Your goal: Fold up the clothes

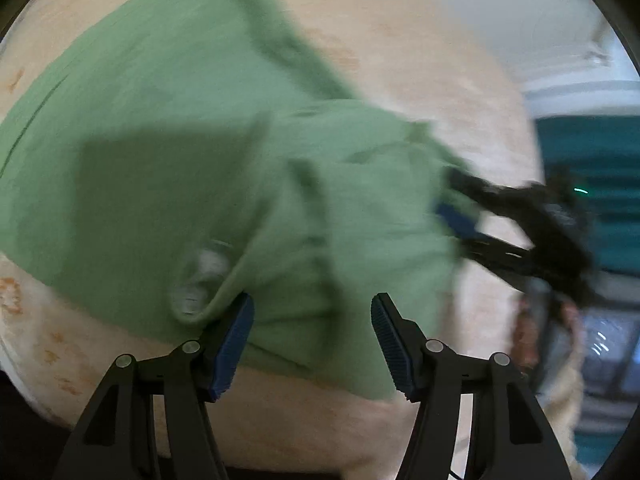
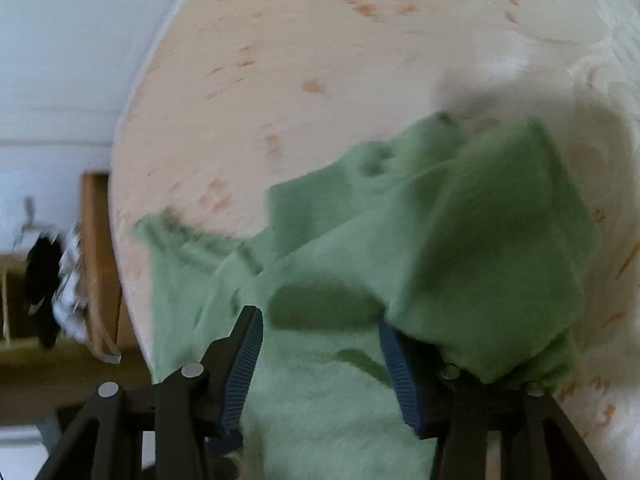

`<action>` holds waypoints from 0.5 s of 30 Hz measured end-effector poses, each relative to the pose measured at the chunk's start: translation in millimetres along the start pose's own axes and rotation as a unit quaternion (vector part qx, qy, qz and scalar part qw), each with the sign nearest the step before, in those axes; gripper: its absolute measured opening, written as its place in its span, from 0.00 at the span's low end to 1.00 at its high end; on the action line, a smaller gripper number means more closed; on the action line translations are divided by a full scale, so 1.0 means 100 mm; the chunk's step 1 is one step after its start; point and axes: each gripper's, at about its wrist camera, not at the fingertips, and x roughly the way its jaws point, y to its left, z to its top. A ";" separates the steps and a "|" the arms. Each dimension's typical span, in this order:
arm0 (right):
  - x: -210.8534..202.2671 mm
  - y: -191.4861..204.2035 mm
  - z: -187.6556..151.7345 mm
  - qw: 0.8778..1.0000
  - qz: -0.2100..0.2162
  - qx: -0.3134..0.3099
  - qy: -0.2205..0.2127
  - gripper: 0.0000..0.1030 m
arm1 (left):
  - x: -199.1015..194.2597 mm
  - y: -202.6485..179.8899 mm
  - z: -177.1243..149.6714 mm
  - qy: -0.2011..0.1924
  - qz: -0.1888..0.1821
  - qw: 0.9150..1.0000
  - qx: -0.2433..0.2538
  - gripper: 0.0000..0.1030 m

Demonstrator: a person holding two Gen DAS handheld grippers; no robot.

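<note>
a green garment (image 1: pixel 168 128) lies rumpled across a cream, orange-flecked bedspread (image 1: pixel 420 40). the left gripper (image 1: pixel 312 344) hangs over its near edge, jaws spread, pinching nothing. the right gripper (image 2: pixel 320 364) stands apart too, cloth bunched between and draped over one finger.

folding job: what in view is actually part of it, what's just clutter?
In the job:
- green garment, lying on the bed cover
- left gripper, open above it
- right gripper, open, cloth draped over one finger

Lying about:
- wooden shelf beside the bed
- dark item on it, too blurred to name
</note>
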 end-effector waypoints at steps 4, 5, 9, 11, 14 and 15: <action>-0.28 0.12 -0.22 0.999 -0.006 -0.050 -0.020 0.47 | -0.06 0.15 0.01 -0.012 -0.031 0.999 -0.031 0.61; -0.36 0.19 -0.35 0.997 -0.010 -0.073 -0.021 0.47 | -0.11 0.16 0.00 -0.015 -0.042 0.998 -0.033 0.61; -0.44 0.39 -1.03 0.981 -0.074 -0.180 -0.007 0.46 | -0.25 0.19 -0.04 -0.022 -0.080 0.996 -0.044 0.61; -0.46 0.43 -1.40 0.961 -0.132 -0.242 -0.003 0.44 | -0.31 0.21 -0.06 -0.030 -0.095 0.994 -0.052 0.61; -0.36 0.54 -1.87 0.925 -0.193 -0.327 -0.006 0.43 | -0.36 0.24 -0.09 -0.036 -0.080 0.995 -0.053 0.61; -0.32 0.58 -1.99 0.912 -0.207 -0.353 -0.009 0.43 | -0.37 0.23 -0.10 -0.039 -0.068 0.996 -0.050 0.61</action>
